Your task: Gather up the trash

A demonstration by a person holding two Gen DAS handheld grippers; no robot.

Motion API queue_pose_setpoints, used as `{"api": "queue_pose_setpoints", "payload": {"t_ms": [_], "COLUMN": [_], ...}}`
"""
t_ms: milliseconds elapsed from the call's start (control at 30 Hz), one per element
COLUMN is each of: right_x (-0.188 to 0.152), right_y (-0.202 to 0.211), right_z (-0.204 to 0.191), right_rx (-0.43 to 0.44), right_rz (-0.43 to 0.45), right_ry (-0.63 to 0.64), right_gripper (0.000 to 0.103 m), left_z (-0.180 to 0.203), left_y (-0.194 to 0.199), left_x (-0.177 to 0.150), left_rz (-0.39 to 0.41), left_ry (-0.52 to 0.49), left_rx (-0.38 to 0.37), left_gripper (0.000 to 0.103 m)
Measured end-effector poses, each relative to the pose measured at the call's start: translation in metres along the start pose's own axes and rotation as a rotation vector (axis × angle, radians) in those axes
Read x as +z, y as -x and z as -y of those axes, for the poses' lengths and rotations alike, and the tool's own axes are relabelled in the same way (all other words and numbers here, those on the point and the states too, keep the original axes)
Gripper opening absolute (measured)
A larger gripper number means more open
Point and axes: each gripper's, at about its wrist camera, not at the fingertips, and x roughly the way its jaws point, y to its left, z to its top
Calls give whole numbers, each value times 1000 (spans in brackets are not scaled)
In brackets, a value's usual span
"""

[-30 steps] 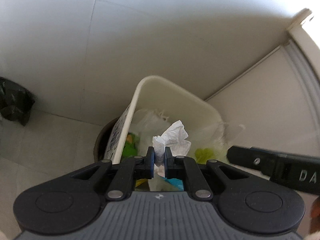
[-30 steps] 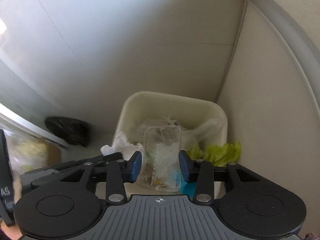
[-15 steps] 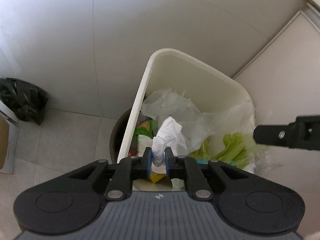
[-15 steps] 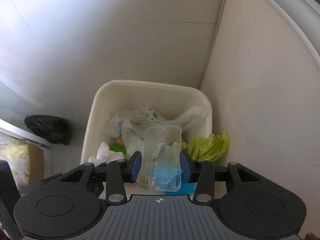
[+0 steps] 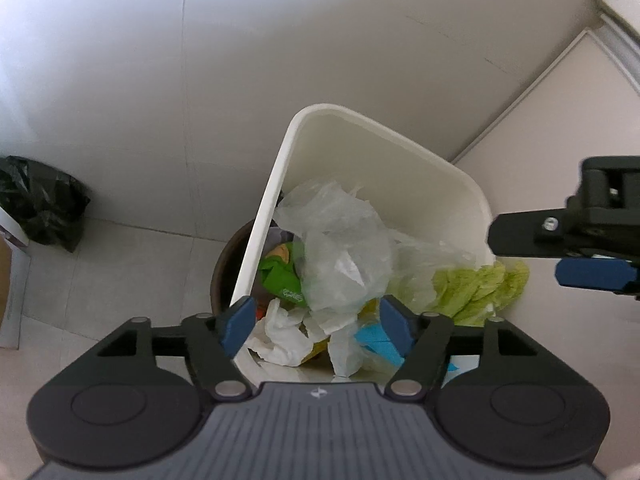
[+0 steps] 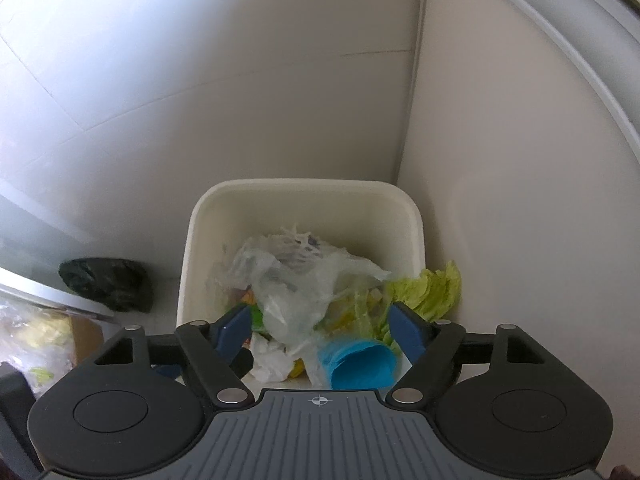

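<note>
Bin (image 5: 400, 168) near rim hidden behind tongs (image 5: 316, 322)

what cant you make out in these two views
- Bottom of the white bin: both views, buried under the plastic bag and other trash.
- Blue item: right wrist view, blurred.
- Round brown object: left wrist view, mostly behind the bin wall.
- Print on the green wrapper: too small.

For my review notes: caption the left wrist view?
Left claw opening above the white bin, crumpled tissue dropped inside.
</note>
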Motion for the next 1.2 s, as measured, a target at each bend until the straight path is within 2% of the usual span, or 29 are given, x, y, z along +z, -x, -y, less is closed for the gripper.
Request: {"api": "queue_pose_setpoints", "payload": {"t_ms": [33, 200, 367, 467, 533, 600, 700, 800, 900, 1067, 1200], "right_x": [0, -2, -8, -17, -28, -42, -72, -109, -142, -166, -170], "right_y": [1, 8, 39, 73, 99, 126, 168, 207, 237, 271, 292], "right_z": [0, -5, -23, -37, -38, -37, -34, -29, -18, 12, 30], "right_rx": [4, 22, 50, 70, 100, 119, 140, 104, 33, -63, -112], "right_rz": [2, 20, 106, 167, 216, 260, 349, 440, 486, 474, 430], "right_ry": [1, 13, 75, 117, 90, 61, 62, 92, 102, 40, 9], "right_gripper": [79, 82, 82, 85, 90, 90, 94, 98, 101, 101, 101], "left_z": [0, -3, -4, -4, -4, -3, 0, 6, 16, 39, 55], "left_y": [3, 26, 54, 77, 95, 112, 137, 157, 181, 209, 228], "left_x": [-1, -3, -9, -13, -17, -23, -32, -41, -51, -62, -65], "left_rz": [7, 48, 88, 99, 108, 122, 126, 101, 126, 171, 175], "left_ry": [1, 3, -1, -13, -21, -34, -36, -52, -92, -152, -190], "left_rx": [1, -7, -8, 23, 37, 38, 32, 16, 3, 40, 89], "left_gripper": [75, 81, 92, 95, 99, 102, 102, 102, 102, 102, 102]}}
